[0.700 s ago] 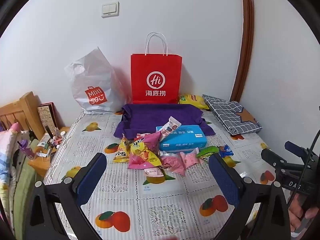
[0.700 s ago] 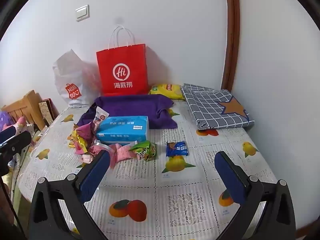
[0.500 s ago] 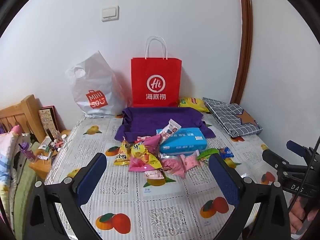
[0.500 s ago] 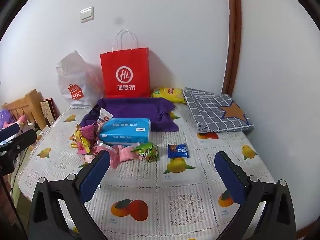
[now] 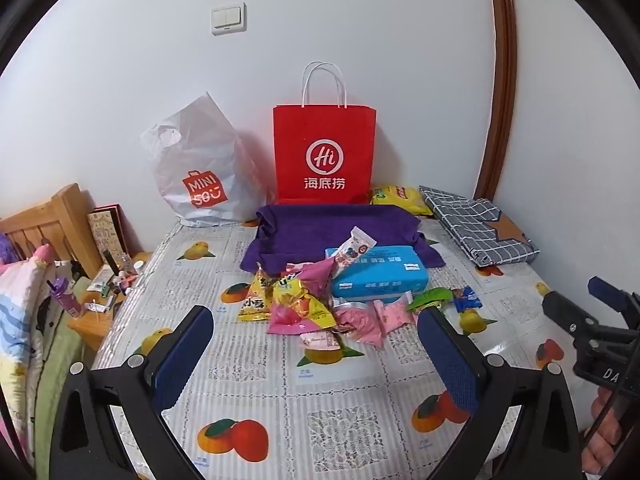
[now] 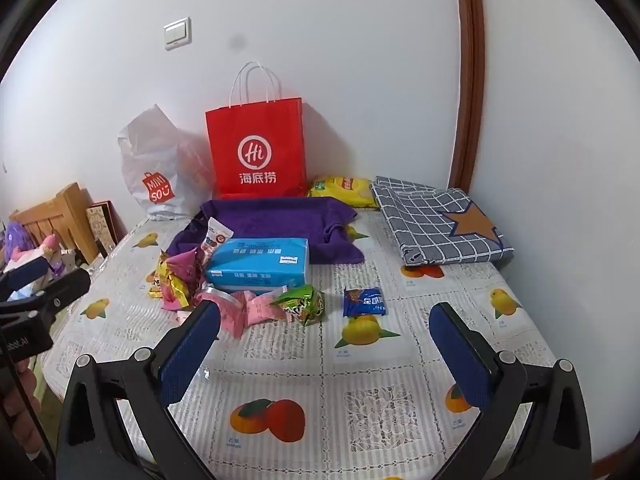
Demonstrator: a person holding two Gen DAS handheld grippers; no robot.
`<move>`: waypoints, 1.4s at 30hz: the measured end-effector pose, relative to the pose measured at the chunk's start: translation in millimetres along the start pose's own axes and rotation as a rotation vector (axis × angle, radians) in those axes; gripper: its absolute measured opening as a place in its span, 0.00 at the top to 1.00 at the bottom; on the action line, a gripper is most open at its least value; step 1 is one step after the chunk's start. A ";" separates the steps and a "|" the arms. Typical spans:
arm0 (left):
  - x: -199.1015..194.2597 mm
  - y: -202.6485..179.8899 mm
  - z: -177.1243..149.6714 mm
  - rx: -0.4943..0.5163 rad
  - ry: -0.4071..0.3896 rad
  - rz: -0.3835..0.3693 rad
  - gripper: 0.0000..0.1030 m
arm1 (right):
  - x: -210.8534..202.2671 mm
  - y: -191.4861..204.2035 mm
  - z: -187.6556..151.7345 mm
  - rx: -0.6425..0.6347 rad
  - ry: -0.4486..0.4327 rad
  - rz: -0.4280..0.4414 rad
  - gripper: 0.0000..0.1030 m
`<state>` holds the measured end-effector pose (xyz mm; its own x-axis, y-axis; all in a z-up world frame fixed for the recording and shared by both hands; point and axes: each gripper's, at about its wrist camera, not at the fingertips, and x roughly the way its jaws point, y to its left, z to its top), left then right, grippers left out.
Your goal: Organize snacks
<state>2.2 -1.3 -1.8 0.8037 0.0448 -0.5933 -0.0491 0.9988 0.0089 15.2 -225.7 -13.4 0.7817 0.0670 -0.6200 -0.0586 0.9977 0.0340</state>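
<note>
A heap of pink and yellow snack packets (image 5: 296, 304) lies mid-table beside a blue tissue pack (image 5: 378, 276), which also shows in the right wrist view (image 6: 260, 266). A green packet (image 6: 300, 304) and a small blue packet (image 6: 364, 301) lie apart to the right. My left gripper (image 5: 316, 354) is open and empty, held above the table's near part, short of the heap. My right gripper (image 6: 326, 354) is open and empty, short of the blue packet. A red paper bag (image 5: 324, 156) stands at the back wall.
A purple towel (image 5: 332, 228) lies behind the tissue pack. A white Miniso plastic bag (image 5: 196, 176) stands back left. A yellow chip bag (image 6: 344, 190) and folded checked cloth (image 6: 436, 220) lie back right. A wooden headboard (image 5: 48, 224) and cluttered bedside shelf are left.
Both grippers have pulled back and risen a little, so the snacks sit slightly lower and farther. Both stay open and nothing on the table moved.
</note>
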 end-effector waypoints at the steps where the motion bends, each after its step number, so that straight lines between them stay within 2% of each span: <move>1: 0.8 -1.1 -0.6 0.006 0.005 0.002 0.00 | -0.8 0.1 -1.0 0.001 -0.002 0.000 0.00; 6: 2.1 -4.6 -2.3 0.025 0.027 0.023 0.00 | -2.6 3.3 -2.2 -0.007 -0.006 0.002 0.00; 11: 0.3 -3.7 -4.9 0.026 0.025 -0.018 0.00 | -3.7 4.8 -2.8 -0.013 -0.006 0.001 0.00; 24: -10.8 4.3 -5.0 -0.021 -0.052 -0.058 0.00 | -4.0 9.2 -4.6 -0.025 -0.007 0.005 0.00; 28: -9.0 3.2 -3.5 -0.013 -0.050 -0.029 0.01 | -3.4 8.4 -4.7 -0.021 -0.005 0.001 0.00; 42: -9.2 -2.7 -5.2 0.018 -0.031 -0.044 0.01 | -5.8 0.9 -6.2 0.012 -0.012 0.011 0.00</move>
<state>-8.2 -4.5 -0.6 0.8226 0.0012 -0.5686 -0.0028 1.0000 -0.0020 6.8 -225.3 -14.7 0.7885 0.0776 -0.6101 -0.0596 0.9970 0.0498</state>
